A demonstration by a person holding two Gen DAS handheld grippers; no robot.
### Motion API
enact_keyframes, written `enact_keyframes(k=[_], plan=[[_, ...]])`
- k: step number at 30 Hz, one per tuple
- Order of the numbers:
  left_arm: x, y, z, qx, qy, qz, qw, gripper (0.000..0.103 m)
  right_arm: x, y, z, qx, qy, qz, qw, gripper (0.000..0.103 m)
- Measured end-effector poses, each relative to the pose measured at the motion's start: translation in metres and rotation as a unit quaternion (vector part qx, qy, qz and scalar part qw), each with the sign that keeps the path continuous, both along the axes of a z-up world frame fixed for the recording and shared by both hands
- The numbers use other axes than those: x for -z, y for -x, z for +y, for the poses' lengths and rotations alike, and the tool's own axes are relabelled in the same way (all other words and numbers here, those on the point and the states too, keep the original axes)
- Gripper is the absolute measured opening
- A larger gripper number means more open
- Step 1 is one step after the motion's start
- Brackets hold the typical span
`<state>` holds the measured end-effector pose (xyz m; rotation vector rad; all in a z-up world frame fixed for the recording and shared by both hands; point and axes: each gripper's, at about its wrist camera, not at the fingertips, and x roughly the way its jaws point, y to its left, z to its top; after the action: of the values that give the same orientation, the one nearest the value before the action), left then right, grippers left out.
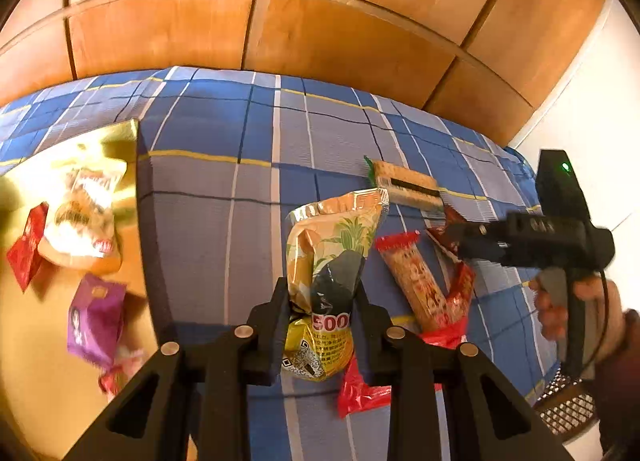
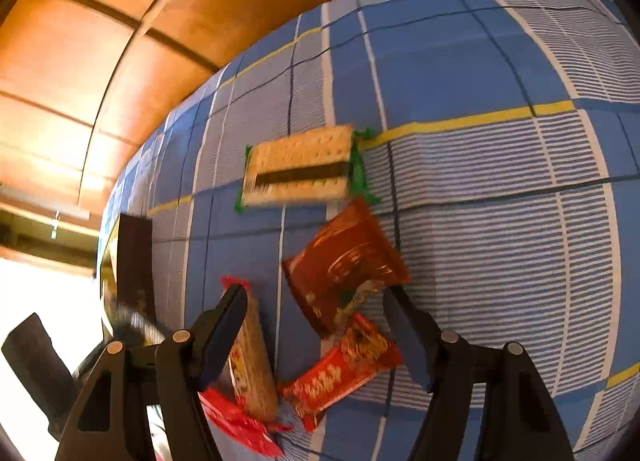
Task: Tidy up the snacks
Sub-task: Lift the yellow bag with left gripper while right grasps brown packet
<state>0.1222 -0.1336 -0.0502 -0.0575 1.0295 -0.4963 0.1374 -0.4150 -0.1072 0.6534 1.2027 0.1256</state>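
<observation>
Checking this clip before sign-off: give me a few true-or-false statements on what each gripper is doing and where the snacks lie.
1. The left gripper is shut on a yellow snack bag. True.
2. The right gripper is clamped on the cracker pack. False: its jaws stand open with nothing pinched, and the cracker pack lies farther off on the plaid sheet.
3. A purple packet lies in the gold box. True.
4. The dark red packet is inside the gold box. False: it lies on the plaid sheet, beneath the right gripper.
</observation>
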Motion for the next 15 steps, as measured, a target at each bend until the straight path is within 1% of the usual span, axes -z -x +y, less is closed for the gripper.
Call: enact_keyframes(k=[3,4,5,6,7,8,9,10,11,12,13,14,15], plan=[[0.000,0.011,0.005,-0.001,0.009,0.001,1.0000,0.028,0.000,-0.006,0.001,0.026,0.019,0.000,0.999,0.070],[-0.001,0.014,0.006,0.000,0.012,0.000,0.9999,0.028,0.000,-0.010,0.003,0.029,0.035,0.001,0.999,0.064],[-0.003,0.017,0.007,0.001,0.015,-0.002,0.9999,0.028,-0.001,-0.015,0.006,0.025,0.058,0.003,0.998,0.059],[-0.004,0.020,0.008,0.002,0.016,-0.004,0.9999,0.028,-0.001,-0.020,0.012,0.014,0.094,0.008,0.995,0.051],[-0.007,0.023,0.009,0.003,0.018,-0.007,0.9998,0.028,-0.003,-0.022,0.023,-0.005,0.135,0.010,0.991,0.048],[-0.009,0.025,0.011,0.005,0.020,-0.012,0.9997,0.028,-0.005,-0.022,0.030,-0.023,0.162,0.008,0.986,0.048],[-0.011,0.027,0.012,0.005,0.023,-0.015,0.9996,0.028,-0.006,-0.023,0.044,-0.053,0.198,0.005,0.979,0.040],[-0.014,0.029,0.015,0.005,0.027,-0.019,0.9995,0.028,-0.006,-0.020,0.061,-0.094,0.249,-0.002,0.964,0.039],[-0.017,0.031,0.019,0.003,0.032,-0.021,0.9993,0.028,-0.005,-0.017,0.071,-0.120,0.289,-0.006,0.950,0.039],[-0.019,0.032,0.021,0.001,0.036,-0.022,0.9991,0.028,-0.001,-0.012,0.078,-0.143,0.319,-0.008,0.937,0.038],[-0.021,0.033,0.025,-0.002,0.042,-0.024,0.9988,0.028,0.001,-0.007,0.083,-0.166,0.337,-0.021,0.926,0.038],[-0.024,0.034,0.029,-0.005,0.047,-0.027,0.9985,0.028,0.002,-0.004,0.083,-0.170,0.338,-0.027,0.925,0.038],[-0.026,0.034,0.031,-0.007,0.050,-0.028,0.9983,0.028,0.002,-0.002,0.078,-0.165,0.328,-0.027,0.930,0.038]])
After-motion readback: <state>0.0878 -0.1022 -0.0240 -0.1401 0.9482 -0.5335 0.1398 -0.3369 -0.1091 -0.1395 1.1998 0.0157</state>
